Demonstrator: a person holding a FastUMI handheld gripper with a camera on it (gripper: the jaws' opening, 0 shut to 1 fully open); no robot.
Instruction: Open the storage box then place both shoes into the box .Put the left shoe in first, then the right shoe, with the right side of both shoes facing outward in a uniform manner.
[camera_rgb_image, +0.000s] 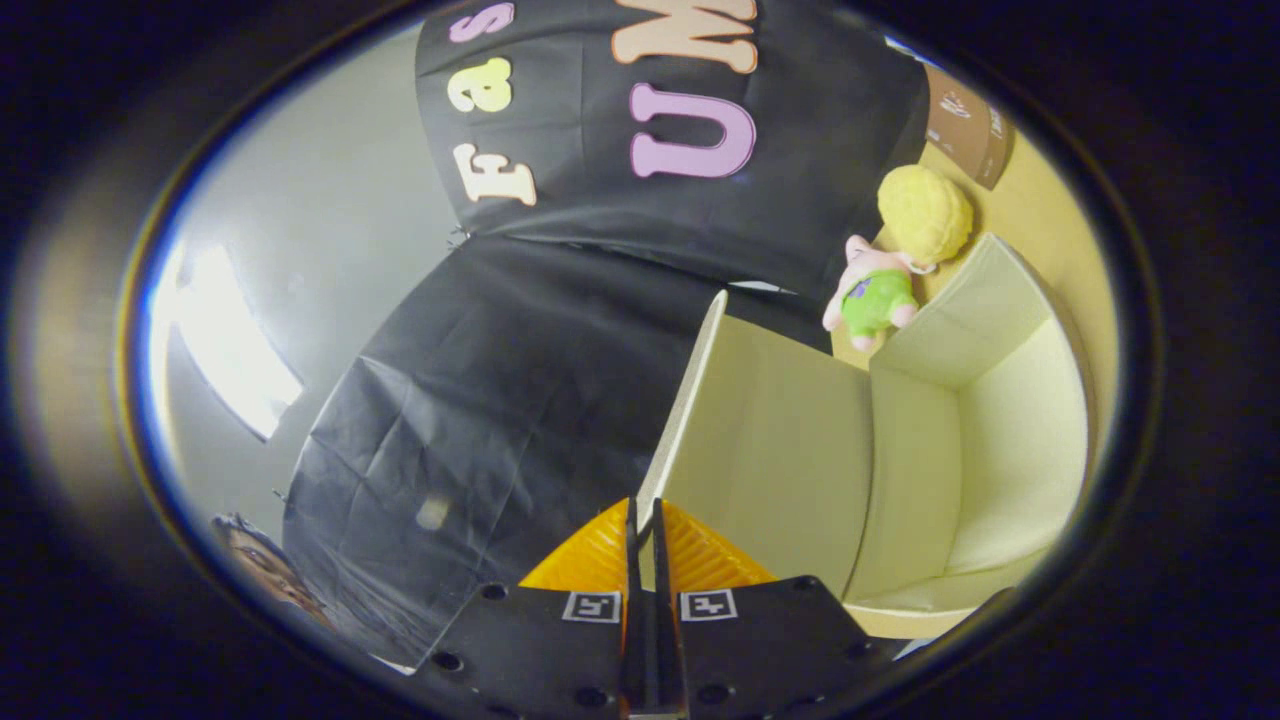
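Observation:
The cream storage box (1020, 440) stands open on the yellow table, its bare inside showing beyond and to the right of my fingers. Its lid (770, 440) is swung up, and the thin front edge of the lid runs straight down into my gripper (645, 508). Both fingers are pressed together on that edge, so the gripper is shut on the lid. The whole view is tilted, with the booth wall and ceiling to the left of the lid.
A plush doll (880, 295) with a yellow head lies on the table (1050, 230) just behind the box. A brown carton (965, 125) stands further back. A person's head (265, 565) shows low on the left, under a ceiling light (225, 340).

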